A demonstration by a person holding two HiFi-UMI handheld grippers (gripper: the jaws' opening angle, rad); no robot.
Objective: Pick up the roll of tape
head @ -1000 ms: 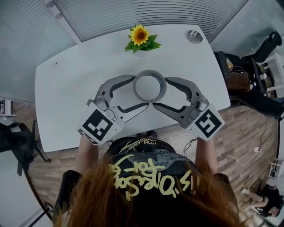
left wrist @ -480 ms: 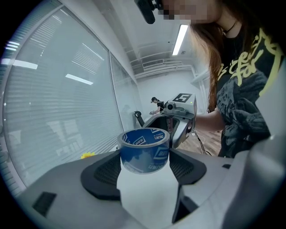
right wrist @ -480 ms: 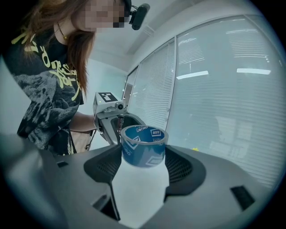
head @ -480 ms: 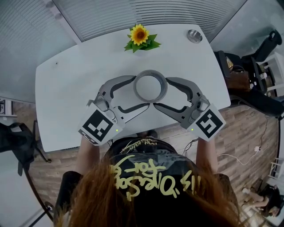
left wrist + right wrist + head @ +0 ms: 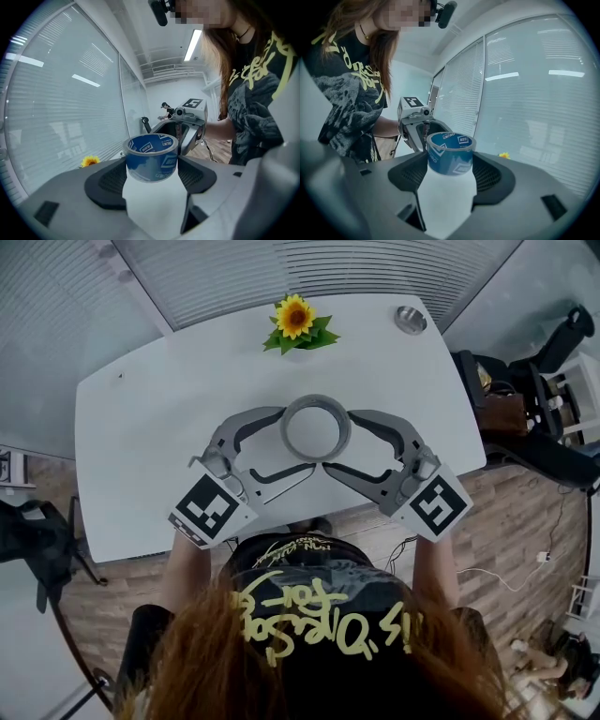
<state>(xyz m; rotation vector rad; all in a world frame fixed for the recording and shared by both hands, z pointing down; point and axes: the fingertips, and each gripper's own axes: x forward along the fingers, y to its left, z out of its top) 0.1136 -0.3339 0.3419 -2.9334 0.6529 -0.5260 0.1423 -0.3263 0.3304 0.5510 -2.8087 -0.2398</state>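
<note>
- We have the white table (image 5: 141, 427) under both grippers.
- Left gripper (image 5: 297, 439) and right gripper (image 5: 337, 441) face each other, jaws spread wide, clamping nothing.
- Roll of tape (image 5: 152, 159) sits on the table in both mouths, at the tips.

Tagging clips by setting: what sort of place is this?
Probably an office or meeting room: a plain white table, slatted blinds along glass walls, and a strip light on the ceiling.
</note>
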